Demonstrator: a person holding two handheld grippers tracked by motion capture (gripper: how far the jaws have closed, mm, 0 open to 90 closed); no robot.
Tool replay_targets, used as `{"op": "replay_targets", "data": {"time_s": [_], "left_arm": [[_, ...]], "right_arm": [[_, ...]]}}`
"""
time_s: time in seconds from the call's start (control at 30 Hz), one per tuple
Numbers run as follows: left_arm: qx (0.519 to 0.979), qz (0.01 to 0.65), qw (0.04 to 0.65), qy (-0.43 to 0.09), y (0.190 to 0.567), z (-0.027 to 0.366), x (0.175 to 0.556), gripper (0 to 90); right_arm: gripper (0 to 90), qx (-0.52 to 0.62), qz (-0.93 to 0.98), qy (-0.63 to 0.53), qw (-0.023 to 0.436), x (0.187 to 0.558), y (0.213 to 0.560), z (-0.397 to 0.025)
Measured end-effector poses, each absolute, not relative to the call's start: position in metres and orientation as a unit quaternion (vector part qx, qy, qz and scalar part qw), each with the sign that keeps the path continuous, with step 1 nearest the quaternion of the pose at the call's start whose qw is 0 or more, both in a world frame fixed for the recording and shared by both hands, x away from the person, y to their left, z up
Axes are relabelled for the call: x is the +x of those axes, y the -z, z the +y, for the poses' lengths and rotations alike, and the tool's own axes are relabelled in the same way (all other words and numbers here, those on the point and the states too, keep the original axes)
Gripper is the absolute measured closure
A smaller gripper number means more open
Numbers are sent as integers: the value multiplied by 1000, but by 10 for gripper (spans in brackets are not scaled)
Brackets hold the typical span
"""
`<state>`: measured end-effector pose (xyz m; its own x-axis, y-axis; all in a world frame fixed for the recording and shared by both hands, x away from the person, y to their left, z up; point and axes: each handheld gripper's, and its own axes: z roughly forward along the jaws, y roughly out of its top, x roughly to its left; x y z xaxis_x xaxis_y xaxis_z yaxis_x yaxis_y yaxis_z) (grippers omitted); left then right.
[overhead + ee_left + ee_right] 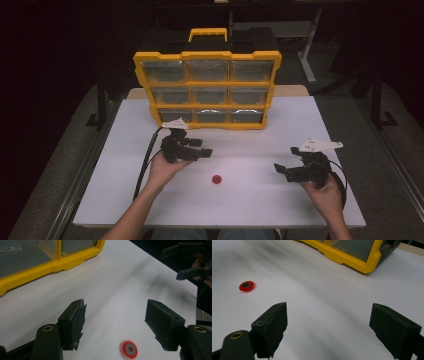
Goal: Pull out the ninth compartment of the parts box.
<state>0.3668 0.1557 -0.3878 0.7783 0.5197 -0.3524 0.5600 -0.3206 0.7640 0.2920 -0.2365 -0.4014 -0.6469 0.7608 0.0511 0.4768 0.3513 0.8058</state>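
A small red ring-shaped washer [216,179] lies flat on the white table [240,150], a little in front of the middle. My left gripper [204,148] hovers open just behind and left of it; in the left gripper view the washer [129,349] sits low between the wide-apart jaws, nearer the right one. My right gripper [282,171] is open at the table's right side, well clear of the washer [246,286], which lies far left of its jaws. A yellow organiser case [207,87] with clear drawers stands upright at the back.
The organiser's yellow frame [50,265] is close behind my left gripper, and its corner [364,266] shows ahead of the right one. Bare white tabletop lies between the two grippers. Dark floor and table legs surround the table.
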Motion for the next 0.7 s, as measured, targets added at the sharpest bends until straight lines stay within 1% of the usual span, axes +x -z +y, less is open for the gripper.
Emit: {"op": "replay_targets", "data": {"time_s": [0.07,0.1,0.23,0.5,0.7], "left_arm": [[812,333,479,22,388,152,369,320],[810,335,481,29,388,145,372,321],[801,345,487,44,390,137,379,328],[776,374,505,54,393,123,395,335],[771,384,506,54,394,107,407,350]], "right_arm": [[139,384,805,-420,169,292,401,-236],[139,384,804,-420,170,291,401,-236],[140,382,805,-420,169,291,400,-237],[141,382,805,-420,172,291,400,-239],[141,382,804,-421,174,290,400,-240]]}}
